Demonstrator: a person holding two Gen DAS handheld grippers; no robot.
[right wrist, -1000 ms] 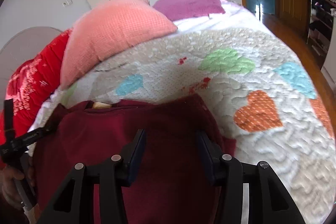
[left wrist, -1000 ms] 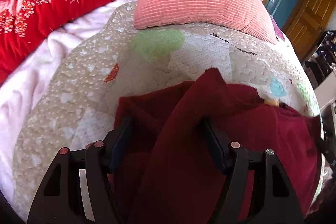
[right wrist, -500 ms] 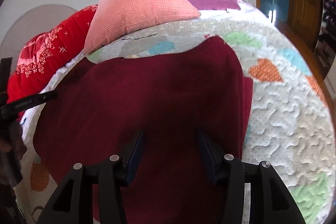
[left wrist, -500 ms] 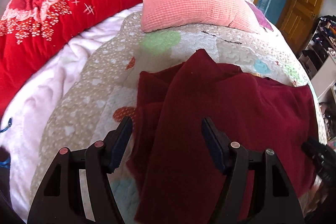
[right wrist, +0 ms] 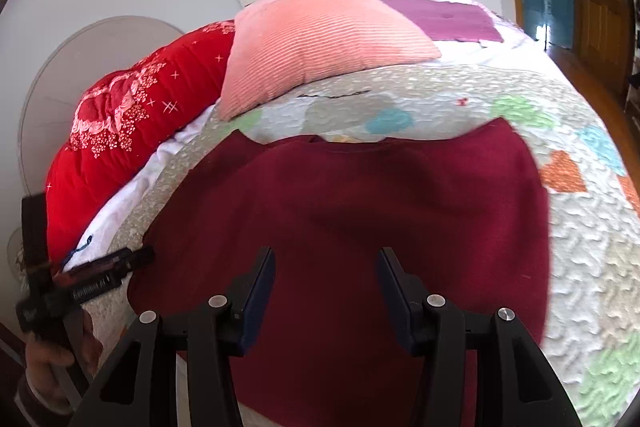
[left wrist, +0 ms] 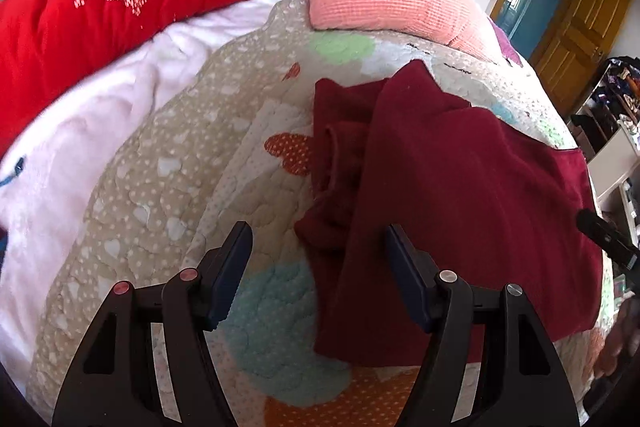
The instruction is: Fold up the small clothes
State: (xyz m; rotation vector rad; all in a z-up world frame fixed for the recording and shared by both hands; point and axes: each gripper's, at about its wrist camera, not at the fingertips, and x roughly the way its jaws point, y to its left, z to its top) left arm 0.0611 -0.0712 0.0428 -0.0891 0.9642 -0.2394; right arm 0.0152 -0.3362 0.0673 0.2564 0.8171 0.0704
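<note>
A dark red knit garment (left wrist: 472,187) lies on the quilted bed cover (left wrist: 168,155). In the left wrist view its left part is bunched in folds (left wrist: 340,163) beside a flat folded panel. In the right wrist view the garment (right wrist: 360,211) lies flat and wide, neckline at the far edge. My left gripper (left wrist: 316,259) is open and empty, above the garment's near left edge. My right gripper (right wrist: 326,279) is open and empty, above the garment's near middle. The left gripper also shows in the right wrist view (right wrist: 96,279), at the garment's left edge.
A pink ribbed pillow (right wrist: 320,39) and a red flowered duvet (left wrist: 120,3) lie at the head of the bed. A white blanket (left wrist: 72,131) lies left of the quilt. A purple cushion (right wrist: 448,19) lies behind. A wooden door (left wrist: 576,27) and shelves stand right.
Both grippers have drawn back and up from the garment. It now lies farther away and fuller in view, with its left side folded over the body.
</note>
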